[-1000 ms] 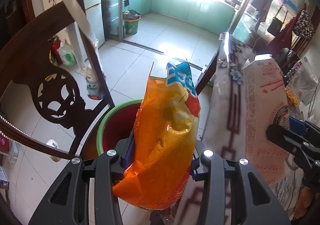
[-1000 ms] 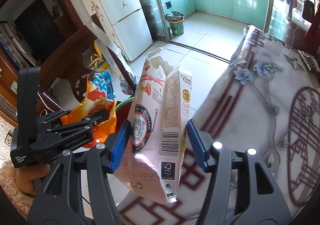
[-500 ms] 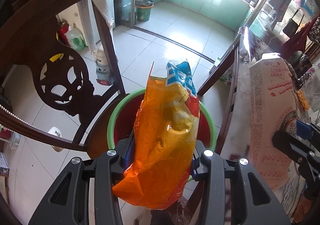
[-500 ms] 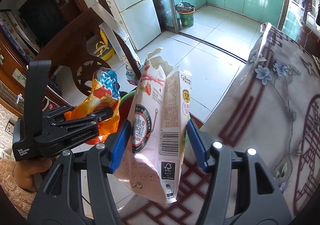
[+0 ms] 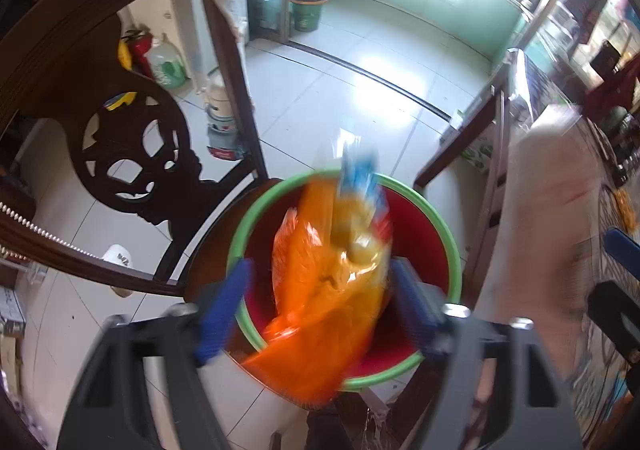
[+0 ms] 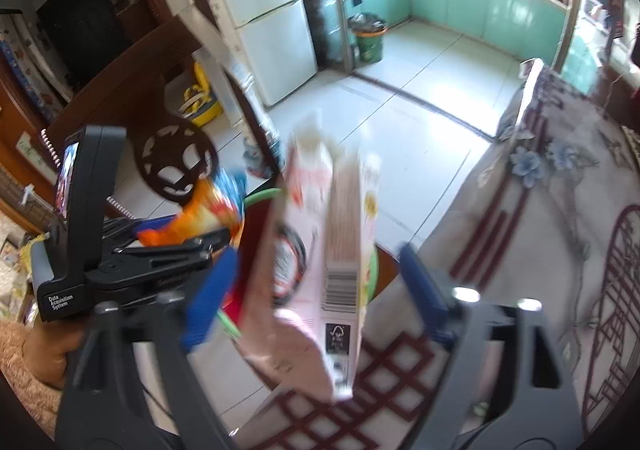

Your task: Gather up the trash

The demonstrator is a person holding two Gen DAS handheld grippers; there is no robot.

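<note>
Left wrist view: the left claw (image 5: 320, 304) has just been opening, its blue pads clear of the crinkled orange plastic snack bag (image 5: 328, 290), which hangs blurred between them over the red bin with a green rim (image 5: 450, 250) beside a dark carved wooden chair (image 5: 132, 154). Right wrist view — the right claw (image 6: 316, 290) has also just been opening; the torn pink-and-white cardboard carton (image 6: 332, 262) sits loose between its spread pads, blurred, at the edge of the counter with its patterned cloth (image 6: 560, 210).
</note>
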